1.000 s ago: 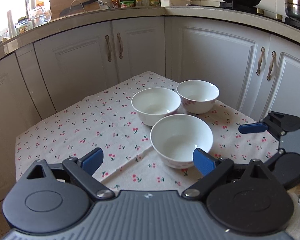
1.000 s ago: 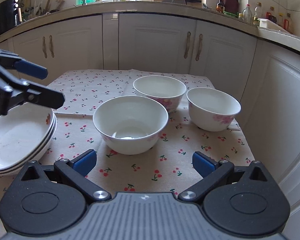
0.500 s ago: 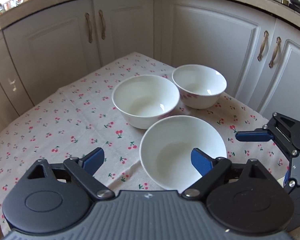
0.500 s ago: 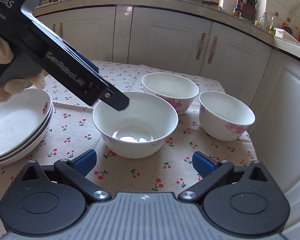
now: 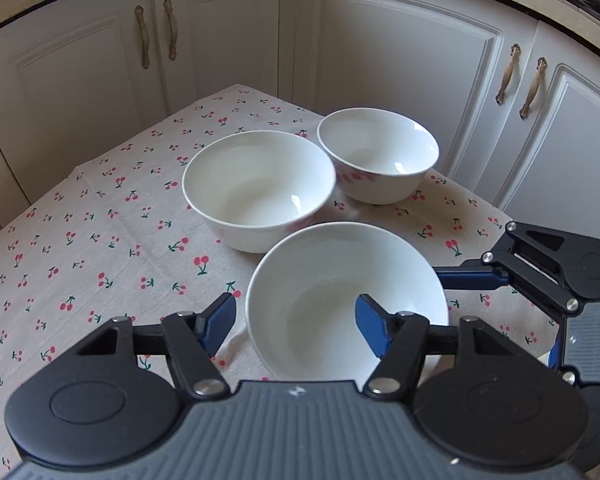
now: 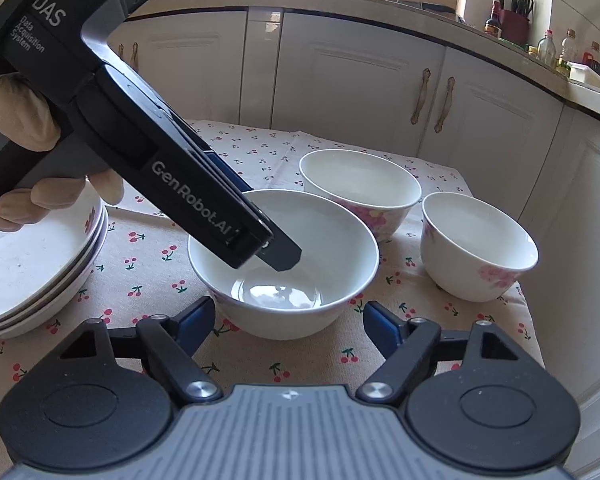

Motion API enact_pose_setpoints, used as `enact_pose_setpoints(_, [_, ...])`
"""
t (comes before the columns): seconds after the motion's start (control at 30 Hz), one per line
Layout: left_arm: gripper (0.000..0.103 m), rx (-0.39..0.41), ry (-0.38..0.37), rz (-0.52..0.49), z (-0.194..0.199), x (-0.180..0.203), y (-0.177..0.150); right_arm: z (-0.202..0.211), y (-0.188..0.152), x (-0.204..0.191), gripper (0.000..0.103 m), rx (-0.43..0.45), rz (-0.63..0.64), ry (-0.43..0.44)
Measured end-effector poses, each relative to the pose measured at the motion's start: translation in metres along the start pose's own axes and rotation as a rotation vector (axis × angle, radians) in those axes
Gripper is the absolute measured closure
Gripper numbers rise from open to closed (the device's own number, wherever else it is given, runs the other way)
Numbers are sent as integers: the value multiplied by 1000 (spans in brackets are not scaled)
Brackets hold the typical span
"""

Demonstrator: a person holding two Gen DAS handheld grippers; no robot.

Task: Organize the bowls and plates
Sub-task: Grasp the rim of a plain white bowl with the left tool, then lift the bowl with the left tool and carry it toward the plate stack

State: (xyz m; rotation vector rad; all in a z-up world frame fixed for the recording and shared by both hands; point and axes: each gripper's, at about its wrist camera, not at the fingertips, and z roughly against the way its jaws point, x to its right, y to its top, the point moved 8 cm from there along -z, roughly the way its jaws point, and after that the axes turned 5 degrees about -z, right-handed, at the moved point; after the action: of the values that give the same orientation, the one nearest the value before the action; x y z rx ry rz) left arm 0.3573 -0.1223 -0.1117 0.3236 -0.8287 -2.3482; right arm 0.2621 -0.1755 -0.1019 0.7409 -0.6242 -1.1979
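Observation:
Three white bowls stand on the cherry-print cloth. Over the near bowl [image 5: 340, 292] [image 6: 284, 240] my left gripper [image 5: 296, 320] straddles the near-left wall. Its right finger [image 5: 370, 328] [image 6: 280, 256] hangs inside the hollow and its left finger [image 5: 220, 318] stays outside. Its jaws are closing, and a gap to the wall still shows. My right gripper [image 6: 288, 326] faces the same bowl from the other side, jaws closing, fingertips flanking its base without touching. The middle bowl [image 5: 256, 188] [image 6: 360, 188] and the far pink-flowered bowl [image 5: 376, 156] [image 6: 480, 240] stand behind. Stacked plates [image 6: 40, 272] rest at the left.
A gloved hand [image 6: 20, 128] holds the left gripper above the plates. White cabinet doors [image 5: 400, 60] wrap closely round the table's far and right sides. The cloth's right edge [image 6: 532, 320] drops off just past the far bowl. Bare cloth [image 5: 80, 240] lies left of the bowls.
My left gripper has come forward and down onto the near bowl, one finger now inside it, and its jaws have narrowed. My right gripper's jaws have narrowed too, and it has edged closer.

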Motion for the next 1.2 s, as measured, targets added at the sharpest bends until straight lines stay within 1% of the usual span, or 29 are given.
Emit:
enact_pose_setpoints(0.2, [39,-1,-27,-13,-2,3,2,0,2,-3,22,9,21,3])
enact_pose_setpoints(0.57, [40,-10,-27,-17,1,7,-2,6,2,-6,22,5,25,11])
enact_pose_setpoints(0.97, [40,9,-19,-21,31,27,-13,38,-1,-18,22,14,62,29])
enact_pose_setpoints(1.2, [40,21,-23,-24,50,45,-28,60,-9,-23,22,0,50,75])
